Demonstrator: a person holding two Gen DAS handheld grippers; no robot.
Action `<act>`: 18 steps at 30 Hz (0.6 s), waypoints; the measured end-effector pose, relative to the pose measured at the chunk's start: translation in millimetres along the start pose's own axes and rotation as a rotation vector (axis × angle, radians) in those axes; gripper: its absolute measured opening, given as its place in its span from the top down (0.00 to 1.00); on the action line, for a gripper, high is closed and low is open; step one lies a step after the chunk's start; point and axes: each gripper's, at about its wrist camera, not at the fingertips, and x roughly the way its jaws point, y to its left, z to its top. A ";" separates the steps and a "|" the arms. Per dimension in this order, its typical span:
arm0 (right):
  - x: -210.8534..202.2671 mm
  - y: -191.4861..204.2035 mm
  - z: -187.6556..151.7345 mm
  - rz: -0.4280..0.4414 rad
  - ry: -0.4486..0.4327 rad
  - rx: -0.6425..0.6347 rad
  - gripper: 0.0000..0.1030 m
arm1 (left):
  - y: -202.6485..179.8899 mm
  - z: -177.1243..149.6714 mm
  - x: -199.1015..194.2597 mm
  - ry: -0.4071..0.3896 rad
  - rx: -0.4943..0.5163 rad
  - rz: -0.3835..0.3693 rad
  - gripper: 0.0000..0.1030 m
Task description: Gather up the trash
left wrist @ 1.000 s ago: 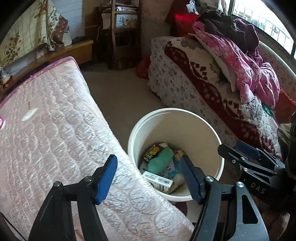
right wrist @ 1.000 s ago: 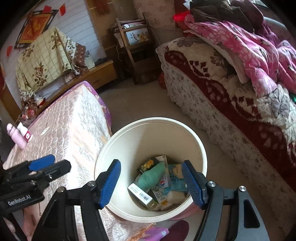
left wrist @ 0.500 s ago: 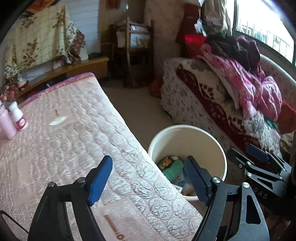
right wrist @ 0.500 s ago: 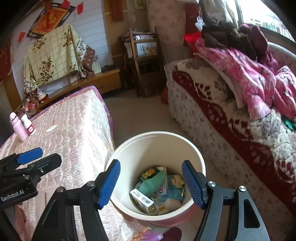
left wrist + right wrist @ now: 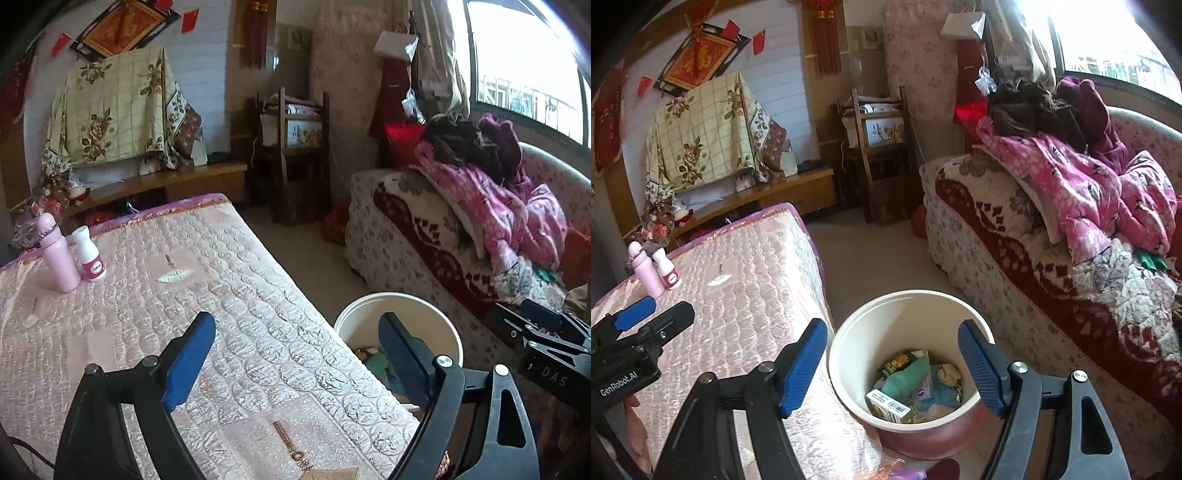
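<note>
Over the last second both handheld grippers have lifted and tilted up from the round cream plastic bucket with a reddish base [image 5: 905,369], so the far end of the quilted pink mattress [image 5: 147,314] has come into view. The left gripper [image 5: 295,363] is spread wide with nothing between its blue pads, hanging over the mattress edge; the right gripper [image 5: 892,363] is likewise released and empty, above the bucket. Collected trash already lies in the bucket: a small white carton with a barcode [image 5: 888,406], a teal-green wrapper [image 5: 908,376] and other packets. Newly visible on the mattress, well apart from the bucket, stand a pink bottle [image 5: 57,254] and, just beside it, a small white bottle with a pink label [image 5: 88,254]. The raised view suggests a search for the next piece, and those bottles look like candidates.
</note>
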 end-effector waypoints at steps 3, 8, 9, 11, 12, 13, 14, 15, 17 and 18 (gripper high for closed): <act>-12.5 6.4 1.9 -0.001 -0.022 -0.006 0.26 | 5.8 2.7 -14.4 -0.036 -0.005 0.009 0.13; -28.4 16.8 3.0 0.000 -0.047 -0.021 0.26 | 14.3 5.3 -29.2 -0.062 -0.009 0.024 0.13; -30.6 19.2 2.9 0.000 -0.051 -0.025 0.26 | 15.3 5.8 -31.5 -0.068 -0.012 0.029 0.13; -34.1 22.0 4.2 0.000 -0.056 -0.035 0.26 | 17.0 5.6 -36.8 -0.081 -0.012 0.033 0.13; -36.8 24.3 4.5 -0.001 -0.062 -0.042 0.26 | 17.4 5.6 -38.8 -0.086 -0.011 0.038 0.13; -38.8 25.8 4.6 0.000 -0.065 -0.044 0.26 | 18.0 5.5 -40.9 -0.091 -0.010 0.040 0.13; -40.3 26.8 4.7 0.003 -0.068 -0.046 0.26 | 18.5 5.3 -42.8 -0.095 -0.008 0.042 0.13; -42.2 27.8 5.0 0.006 -0.070 -0.046 0.26 | 19.0 5.2 -45.0 -0.101 -0.007 0.045 0.13; -45.8 29.6 5.9 0.012 -0.079 -0.044 0.26 | 18.6 4.1 -47.2 -0.105 -0.005 0.050 0.13; -46.3 29.8 6.7 0.013 -0.082 -0.044 0.26 | 18.9 4.3 -48.1 -0.106 -0.006 0.052 0.13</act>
